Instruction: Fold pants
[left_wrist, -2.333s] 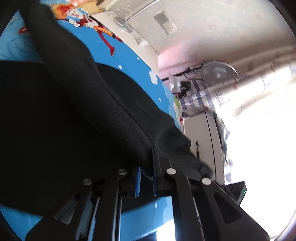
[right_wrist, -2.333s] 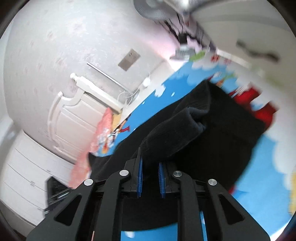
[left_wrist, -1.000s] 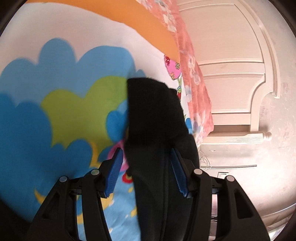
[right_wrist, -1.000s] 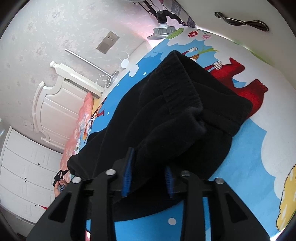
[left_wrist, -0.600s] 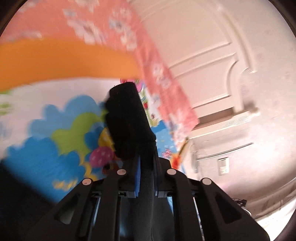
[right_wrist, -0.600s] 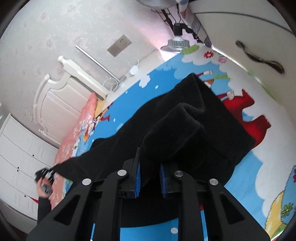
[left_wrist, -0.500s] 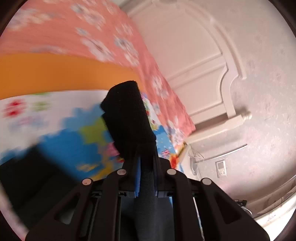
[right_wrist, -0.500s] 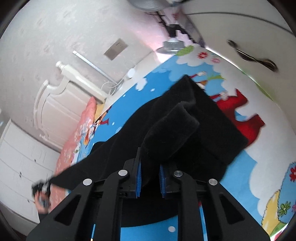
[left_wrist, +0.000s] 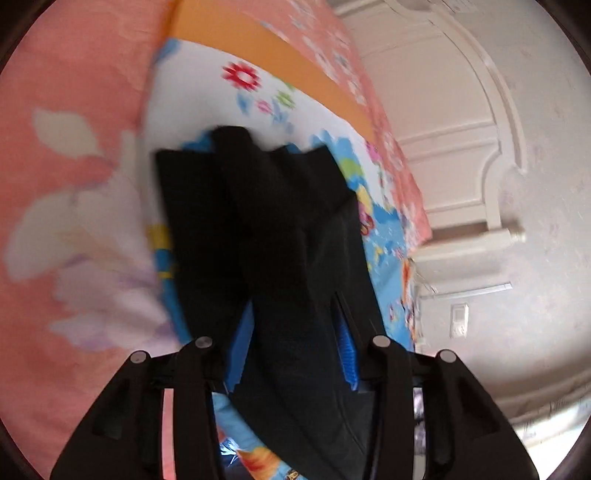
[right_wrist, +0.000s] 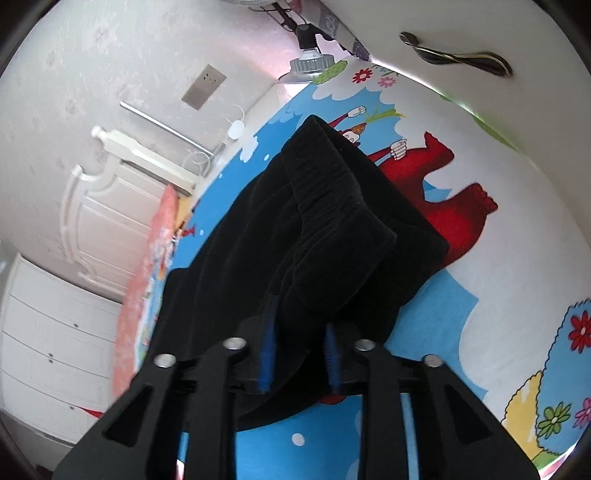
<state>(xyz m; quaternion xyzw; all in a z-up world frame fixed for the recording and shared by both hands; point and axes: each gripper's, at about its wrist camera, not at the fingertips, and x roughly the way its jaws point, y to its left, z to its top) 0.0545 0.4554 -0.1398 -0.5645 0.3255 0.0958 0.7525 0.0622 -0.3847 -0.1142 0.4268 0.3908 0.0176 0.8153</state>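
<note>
While the left gripper (left_wrist: 291, 343) points at the bed's head end, a pink floral pillow (left_wrist: 74, 221) fills the space to the left of its jaws and a white panelled headboard (left_wrist: 461, 158) stands off to the right, with an orange band of the cartoon sheet (left_wrist: 258, 92) beyond the fingertips. Between the jaws lies the leg end of the black pants (left_wrist: 258, 221), a folded strip reaching forward from the blue pads (left_wrist: 345, 350); those jaws have just been opening and now stand apart, with the cloth in the gap and a sliver of space showing at the right pad. In the right wrist view, the right gripper (right_wrist: 297, 354) has likewise just been parting its jaws, and the bunched waist end of the pants (right_wrist: 314, 229) sits between its two pads, the ribbed elastic band humped up just ahead of them; whether the pads press on the cloth cannot be told. Ahead of those jaws the cartoon sheet (right_wrist: 461, 295) shows a red figure, to their left a white dresser (right_wrist: 44, 350) and the headboard (right_wrist: 103, 221), and far ahead a lamp base (right_wrist: 310, 66). One pair of pants, two grippers and one pillow are in view.
</note>
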